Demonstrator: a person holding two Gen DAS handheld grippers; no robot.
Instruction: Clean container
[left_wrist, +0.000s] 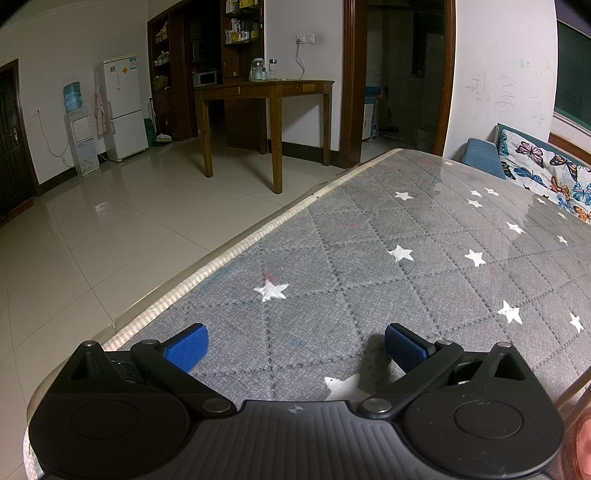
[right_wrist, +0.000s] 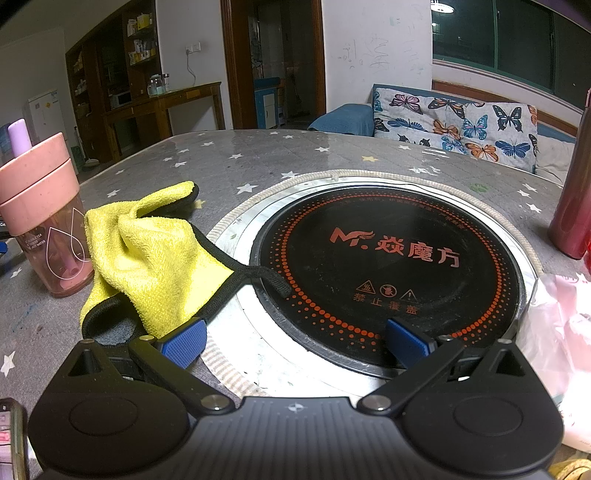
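A pink lidded tumbler (right_wrist: 48, 221) with a lilac spout stands upright at the left of the right wrist view. A crumpled yellow cloth (right_wrist: 147, 254) with black trim lies right of it, its edge lapping onto the round cooktop (right_wrist: 388, 273). My right gripper (right_wrist: 295, 343) is open and empty, low over the cooktop's near rim, its left fingertip (right_wrist: 184, 345) beside the cloth's near corner. My left gripper (left_wrist: 295, 345) is open and empty, just above the grey star-patterned table cover (left_wrist: 406, 280). A pinkish edge (left_wrist: 581, 435) shows at the left wrist view's lower right.
A dark red bottle (right_wrist: 572, 199) stands at the right. A pink-white plastic bag (right_wrist: 561, 332) lies at the near right. The table's edge (left_wrist: 221, 258) runs diagonally, with tiled floor beyond. A butterfly-print sofa (right_wrist: 454, 122) is behind the table. An object's edge (right_wrist: 11, 435) shows bottom left.
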